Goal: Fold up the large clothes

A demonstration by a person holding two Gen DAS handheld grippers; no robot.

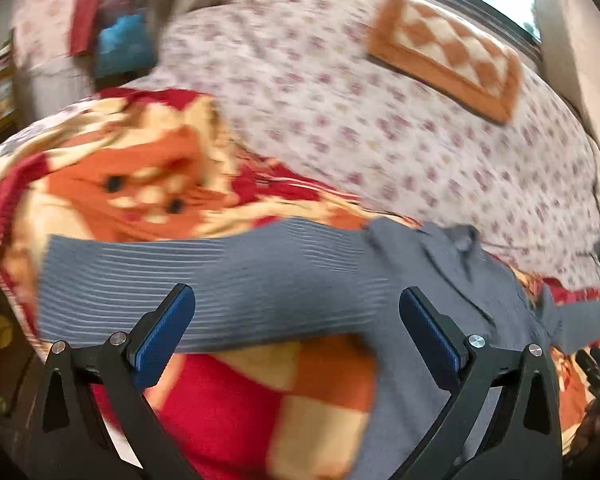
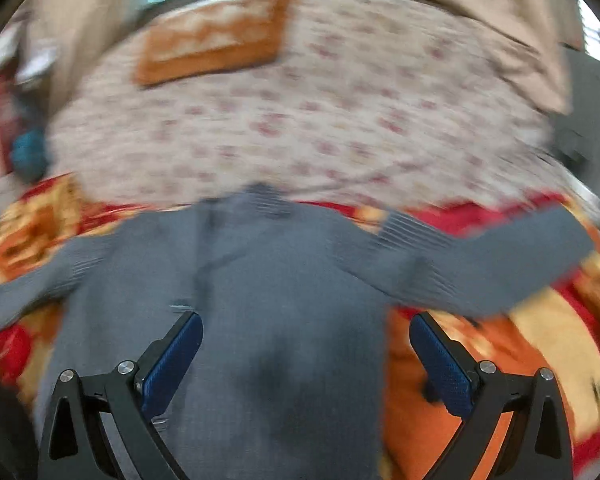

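Clearly I've barely begun: the sweater (image 2: pixel 276 280) lies flat on the bed (image 2: pixel 340 120), sleeves out toward 9 and 3 o'clock, unfolded; both tongs, left (image 1: pixel 296 328) and right (image 2: pixel 306 352), gape empty.

Motion-blurred throughout both views. Hem of the grey sweater (image 2: pixel 284 320) cut off at the right-wrist bottom edge (behind the tool arms). Clutter beside the bed (image 1: pixel 340 100), blue bundle (image 1: pixel 124 42) included, too smeared to identify.

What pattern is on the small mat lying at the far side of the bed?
The mat has orange and cream diamond checks inside an orange border, clearest in the left wrist view.
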